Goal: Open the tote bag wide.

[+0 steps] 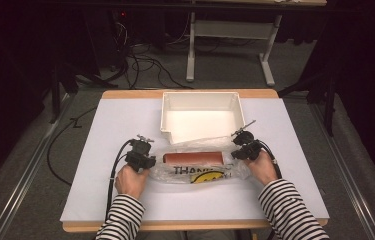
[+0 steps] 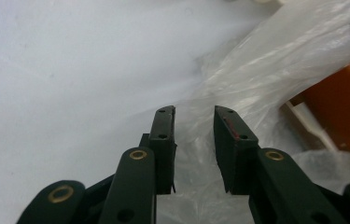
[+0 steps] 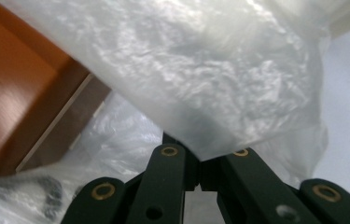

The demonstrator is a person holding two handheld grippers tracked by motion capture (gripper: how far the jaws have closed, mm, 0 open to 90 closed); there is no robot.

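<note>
Here, from the high view, we see a clear plastic bag point(image 1: 197, 167) with an orange box point(image 1: 193, 158) inside lying on the counter point(image 1: 100, 150), just before a white tray point(image 1: 200, 117). The left gripper point(image 1: 142, 159) sits at the bag's left end, the right gripper point(image 1: 245, 149) at its right. In the left gripper view, our jaws stand partly apart with bag film between them, not pinched. In the right gripper view, our jaws are closed tight on a fold of the bag.

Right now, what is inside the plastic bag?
A long orange-brown box lies inside the clear plastic bag. The crinkled plastic and its yellow print hide whatever else may be in there.
</note>
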